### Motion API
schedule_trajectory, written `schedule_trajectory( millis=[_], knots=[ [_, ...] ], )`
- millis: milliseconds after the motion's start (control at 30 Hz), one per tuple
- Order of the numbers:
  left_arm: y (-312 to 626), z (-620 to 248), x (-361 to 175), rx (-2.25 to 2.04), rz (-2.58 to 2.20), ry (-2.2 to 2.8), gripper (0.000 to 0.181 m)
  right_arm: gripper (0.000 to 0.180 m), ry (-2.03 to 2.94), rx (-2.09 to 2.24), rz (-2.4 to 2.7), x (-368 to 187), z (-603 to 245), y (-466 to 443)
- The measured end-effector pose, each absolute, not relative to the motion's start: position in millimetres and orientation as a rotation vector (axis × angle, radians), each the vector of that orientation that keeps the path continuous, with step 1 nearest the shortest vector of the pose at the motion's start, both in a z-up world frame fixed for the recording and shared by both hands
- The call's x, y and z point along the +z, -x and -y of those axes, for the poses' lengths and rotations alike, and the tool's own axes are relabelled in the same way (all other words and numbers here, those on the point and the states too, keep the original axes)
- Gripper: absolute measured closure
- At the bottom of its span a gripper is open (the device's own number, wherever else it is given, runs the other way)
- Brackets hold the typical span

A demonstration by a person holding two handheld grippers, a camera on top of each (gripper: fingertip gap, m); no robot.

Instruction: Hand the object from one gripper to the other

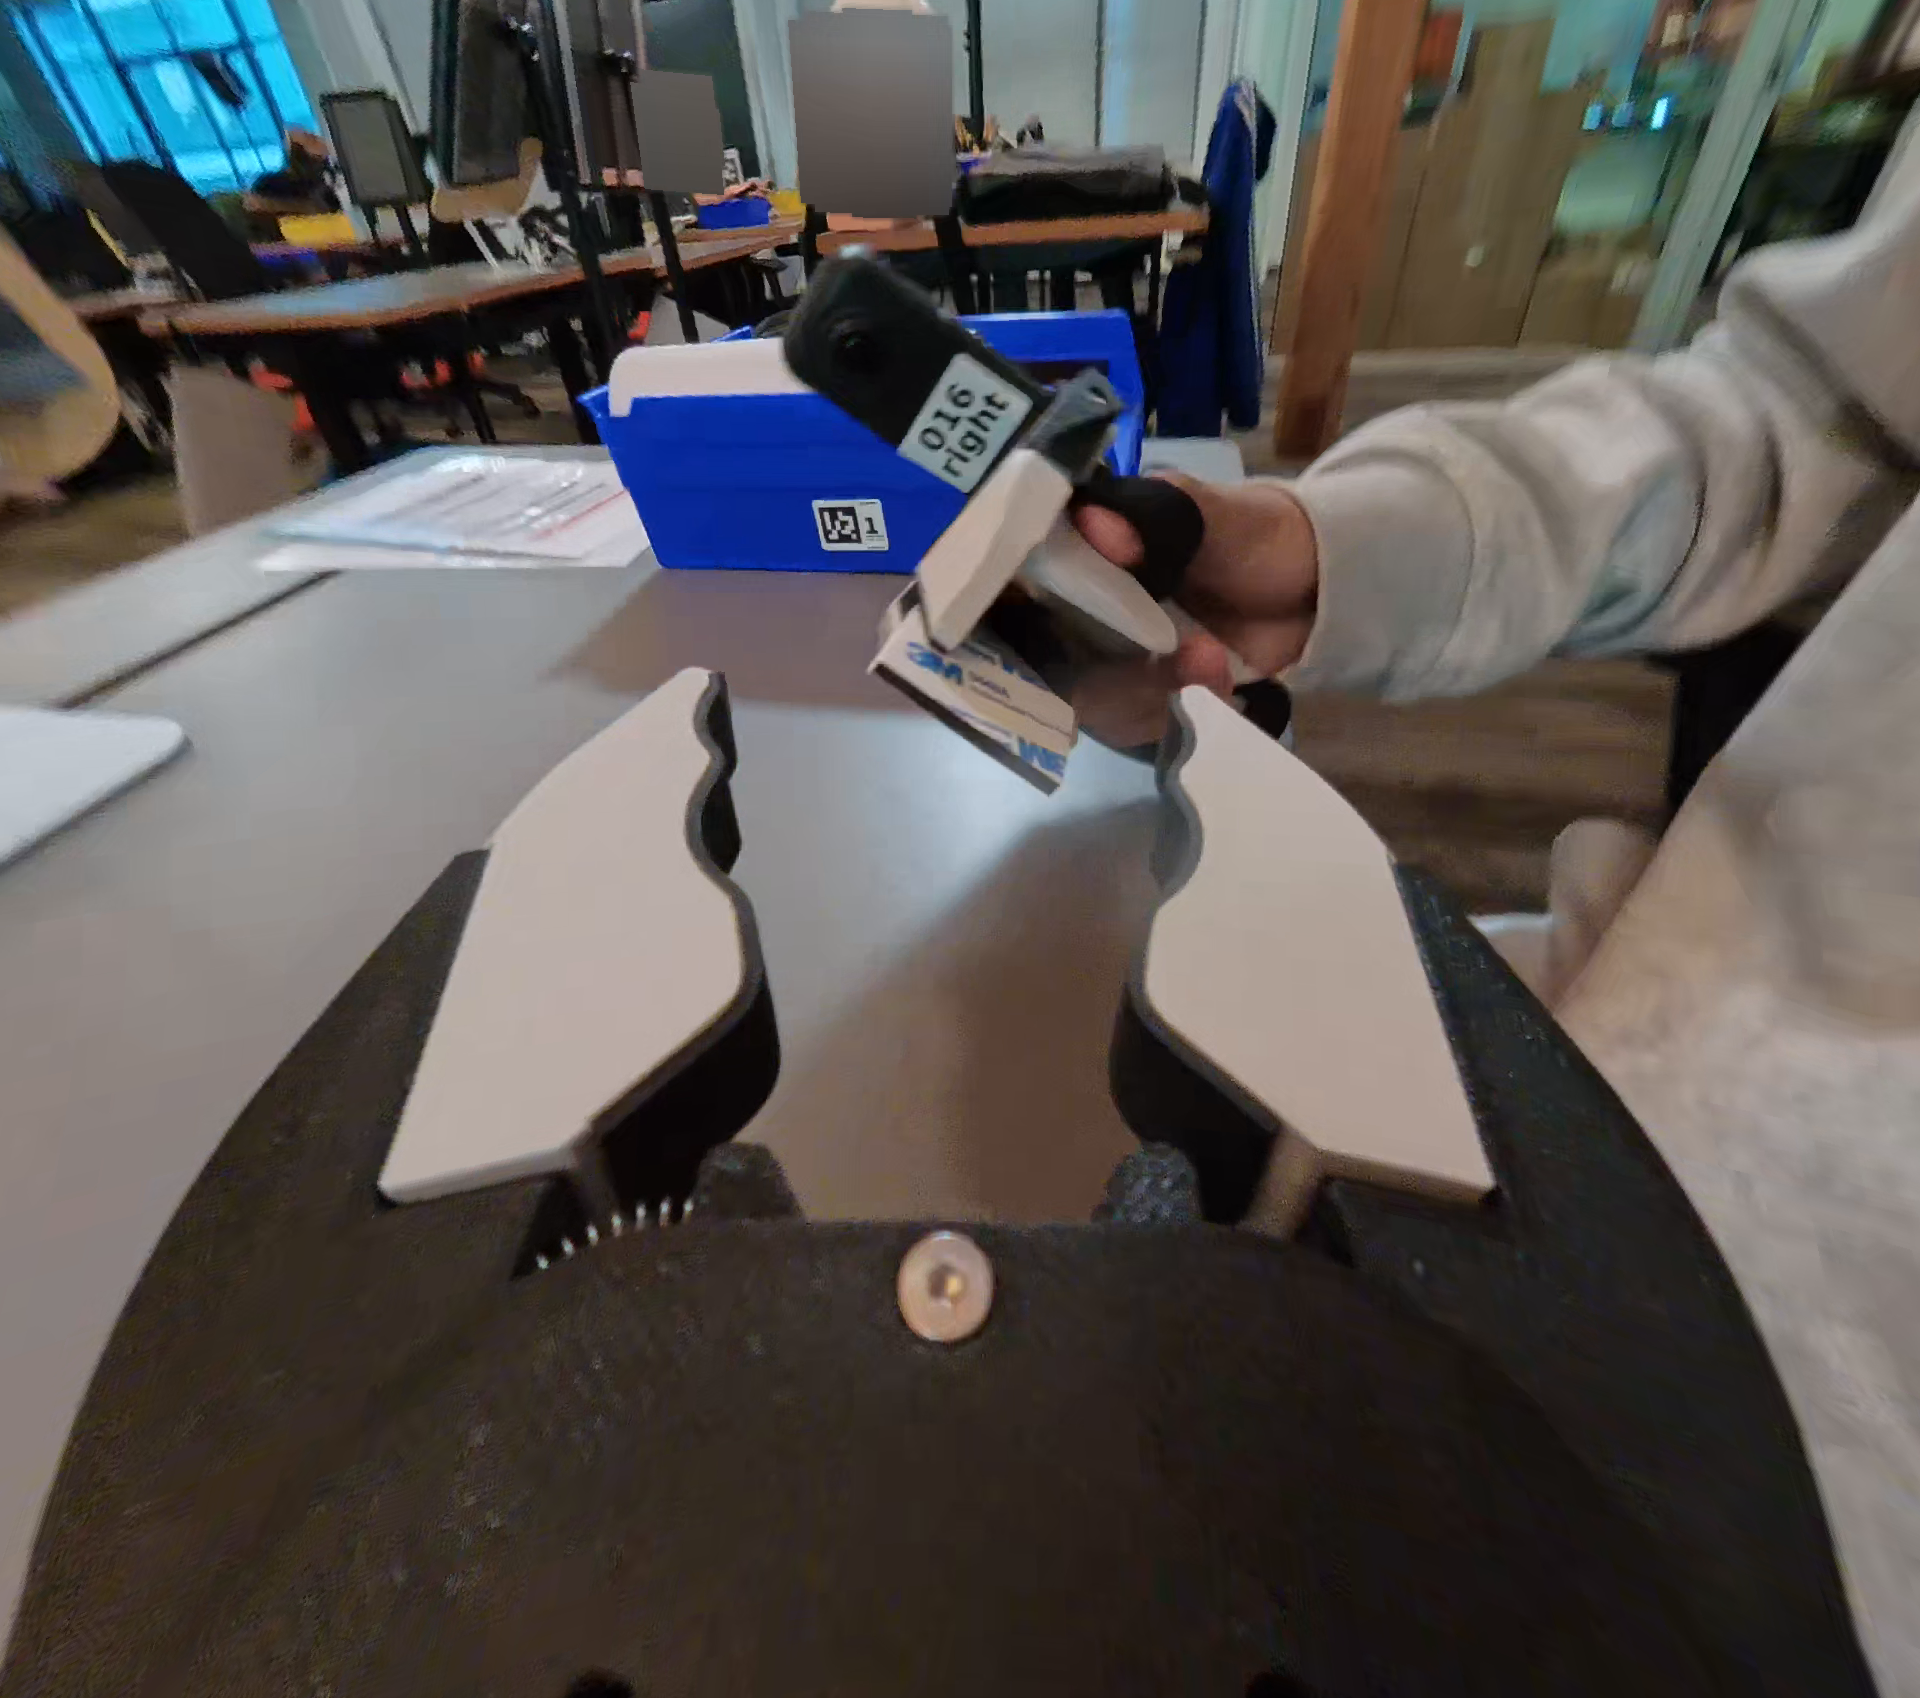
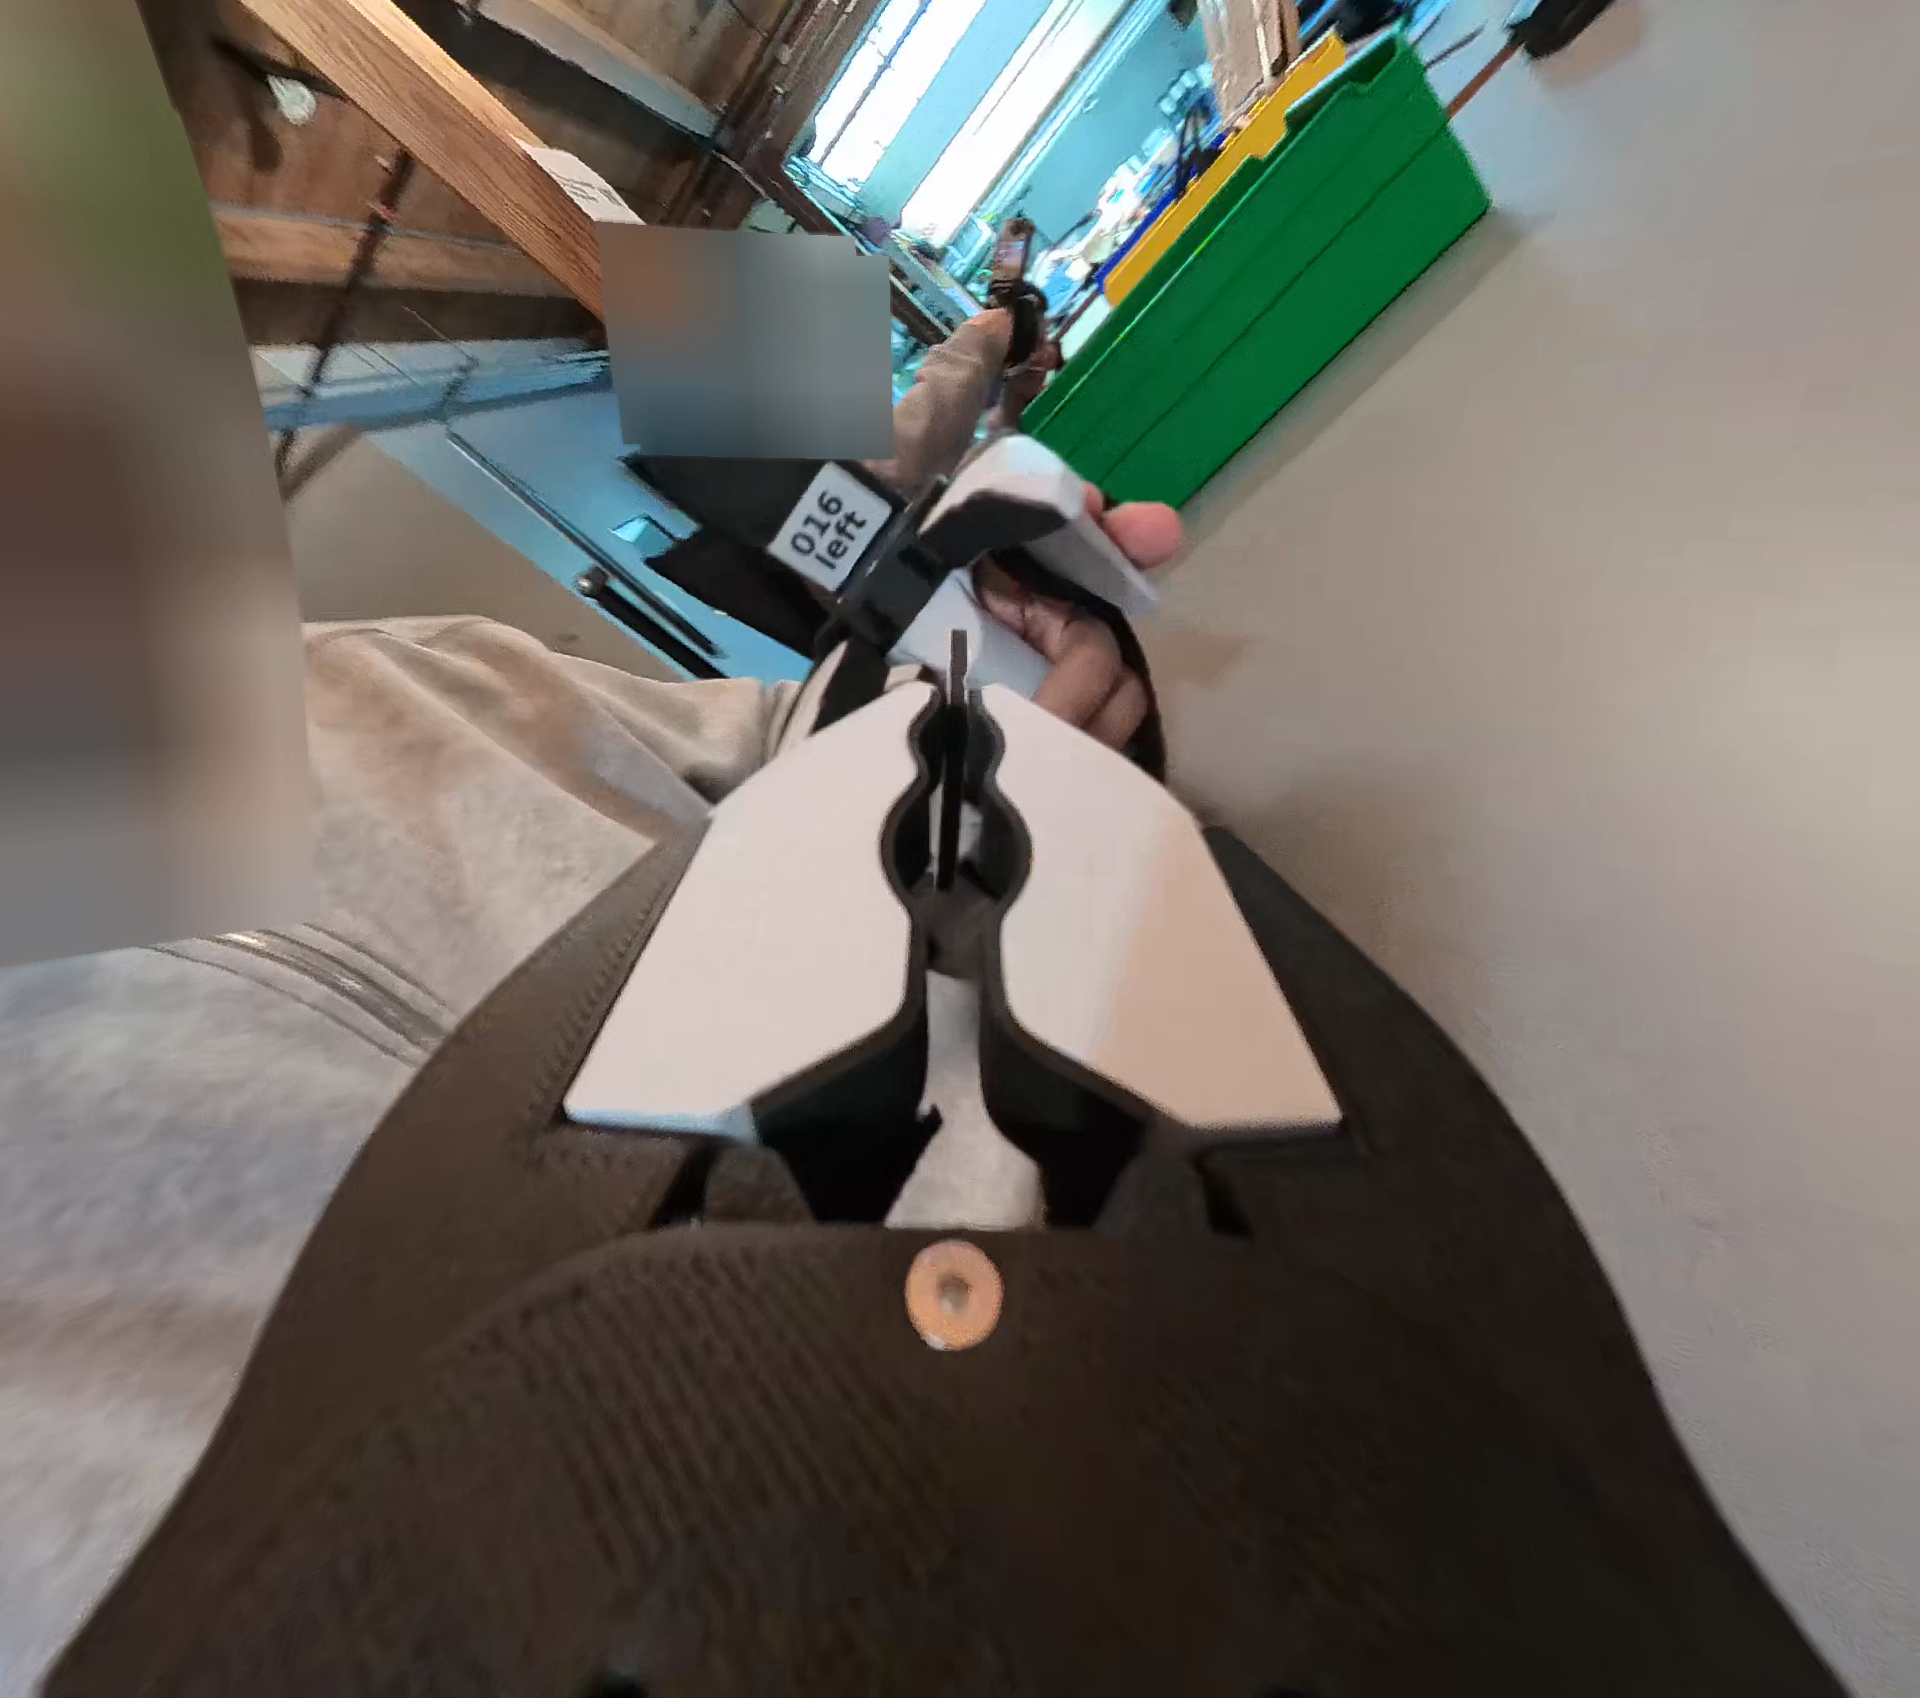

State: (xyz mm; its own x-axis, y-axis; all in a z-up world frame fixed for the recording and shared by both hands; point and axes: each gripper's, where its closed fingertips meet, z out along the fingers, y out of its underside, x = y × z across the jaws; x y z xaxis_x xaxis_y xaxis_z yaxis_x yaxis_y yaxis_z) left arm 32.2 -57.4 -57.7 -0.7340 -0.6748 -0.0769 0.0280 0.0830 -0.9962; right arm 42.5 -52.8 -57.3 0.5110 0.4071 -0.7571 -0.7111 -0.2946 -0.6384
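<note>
My right gripper (image 2: 958,698) is shut on a thin flat packet (image 2: 954,755), seen edge-on between its white fingers. In the left wrist view the right gripper (image 1: 940,625) reaches in from the right in a person's hand, tilted down-left. It holds the white-and-blue flat packet (image 1: 987,713) above the grey table (image 1: 312,765). My left gripper (image 1: 945,723) is open and empty, its jaws wide apart. The packet hangs just beyond and above the gap, nearer the left gripper's right finger. The left gripper (image 2: 1023,568) also shows in the right wrist view, just past my fingertips.
A blue bin (image 1: 748,485) stands at the table's far edge, with a sheet of paper (image 1: 468,505) to its left. A white flat thing (image 1: 62,765) lies at the left edge. A green bin (image 2: 1268,298) and a yellow one (image 2: 1226,173) stand farther off. The person's grey sleeve (image 1: 1558,526) fills the right.
</note>
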Motion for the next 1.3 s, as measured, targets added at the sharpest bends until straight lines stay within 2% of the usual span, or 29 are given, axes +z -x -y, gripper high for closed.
schedule_trajectory(
  millis=[200, 333, 433, 633, 733, 1033, 1167, 1300],
  knots=[
    [-23, 76, -74, -1.496, -1.924, 0.432, 0.11, 0.176, 1.475, 1.398, -0.379, -67, 51, -34],
    [-22, 75, -77, -1.438, -1.936, 0.404, 0.135, 0.176, 1.508, 1.421, -0.363, -71, 51, -27],
    [-22, 76, -77, -1.444, -1.944, 0.407, 0.142, 0.176, 1.5, 1.421, -0.367, -71, 51, -29],
    [-23, 75, -79, -1.397, -1.945, 0.406, 0.14, 0.176, 1.521, 1.402, -0.368, -73, 50, -29],
    [-25, 75, -82, -1.375, -1.959, 0.422, 0.125, 0.176, 1.521, 1.413, -0.364, -73, 50, -27],
    [-26, 74, -83, -1.365, -1.967, 0.442, 0.133, 0.175, 1.496, 1.407, -0.34, -69, 51, -28],
    [-29, 70, -79, -1.388, -1.941, 0.473, 0.133, 0.15, 1.403, 1.374, -0.383, -61, 49, -41],
    [-36, 61, -80, -1.364, -1.931, 0.551, 0.133, 0.134, 1.376, 1.256, -0.458, -62, 48, -60]
  ],
)
